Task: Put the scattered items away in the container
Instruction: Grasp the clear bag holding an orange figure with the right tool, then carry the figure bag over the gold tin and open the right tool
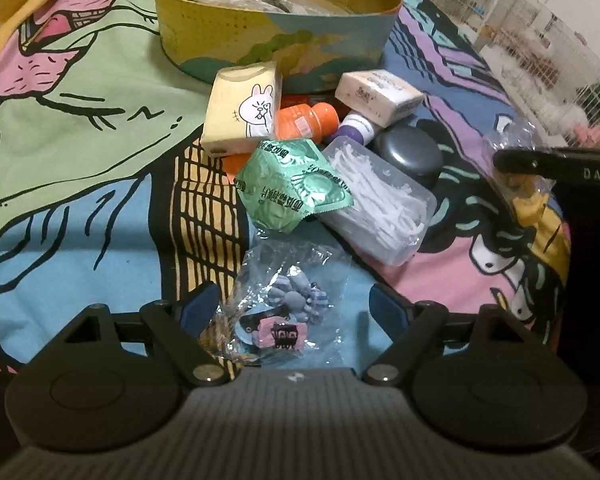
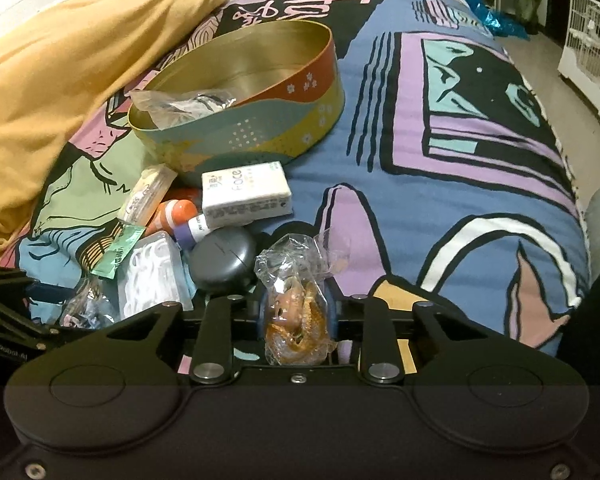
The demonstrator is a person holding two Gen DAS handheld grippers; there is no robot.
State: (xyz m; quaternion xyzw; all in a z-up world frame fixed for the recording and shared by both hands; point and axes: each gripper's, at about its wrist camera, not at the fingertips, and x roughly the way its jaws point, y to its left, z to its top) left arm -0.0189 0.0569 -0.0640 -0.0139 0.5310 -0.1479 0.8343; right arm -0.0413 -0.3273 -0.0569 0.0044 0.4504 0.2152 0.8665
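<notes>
Gripping a clear bag of orange trinkets (image 2: 298, 312), the right gripper (image 2: 298, 308) has its fingers (image 2: 332, 308) closed tight on the bag, whose crumpled top stands up ahead of the fingertips. The left gripper (image 1: 290, 304) holds its fingers (image 1: 198, 304) wide apart, one on each side of a clear bag of small blue-grey and pink pieces (image 1: 284, 308) that lies on the bedspread (image 1: 80, 220) between them; the pads do not touch it. Directly ahead of the left fingers lies a green foil packet (image 1: 292, 184), which rests partly on a clear box of white floss picks (image 1: 380, 204). Beyond these, farther from the fingers, are a cream tissue pack with a rabbit drawing (image 1: 244, 108), an orange bottle (image 1: 308, 120), a purple-and-white bottle (image 1: 356, 128), a dark round case (image 1: 410, 156) and a white tissue pack (image 1: 378, 94). The oval tin (image 1: 276, 36) stands beyond the pile, open, with a clear plastic bag (image 2: 188, 106) already inside. In the right wrist view the tin lies ahead and to the left of the right fingers. A yellow blanket (image 2: 60, 80) is heaped to the left of the tin.
</notes>
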